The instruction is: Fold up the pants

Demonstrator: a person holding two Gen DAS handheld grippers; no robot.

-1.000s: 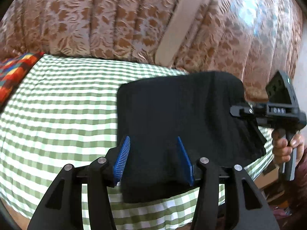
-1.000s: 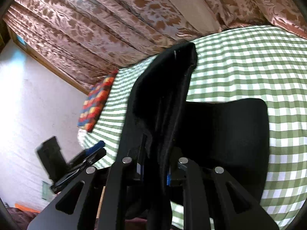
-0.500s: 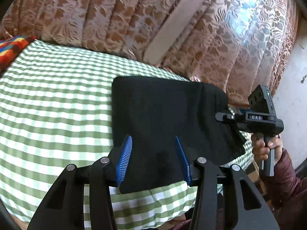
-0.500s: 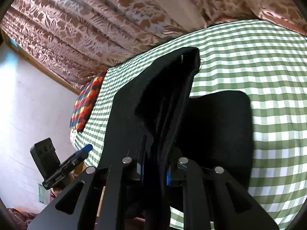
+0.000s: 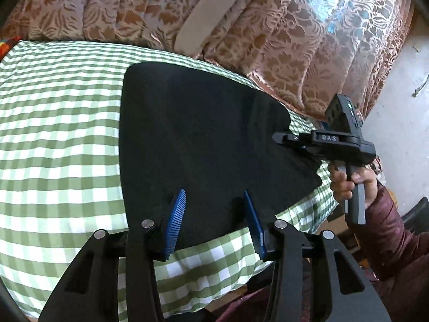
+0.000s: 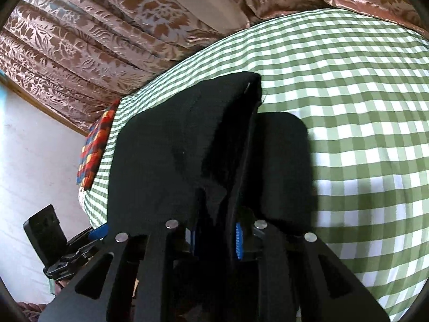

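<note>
Your black fabric pants lie folded into a broad dark slab on the green-and-white checked cloth that covers the bed; the near edge of the slab reaches almost to the cloth's front edge. Your left hand-held gripper sits low over that near edge with its blue ribbed pads standing partly apart; the pants lie between and under them, but you cannot tell from this view whether the pads press on the fabric. Your right hand-held gripper has a raised flap of the same pants running up between its blue pads, and its jaws are opening, with the cloth between them and draped over the left finger. From the left wrist view you can see the right hand-held gripper out at the right corner of the pants, with your right hand wrapped around its handle and a dark red padded sleeve behind it. A brown floral curtain hangs behind the bed, and a multicoloured patchwork cushion lies at the far end of the checked cloth near a pale wall.
</note>
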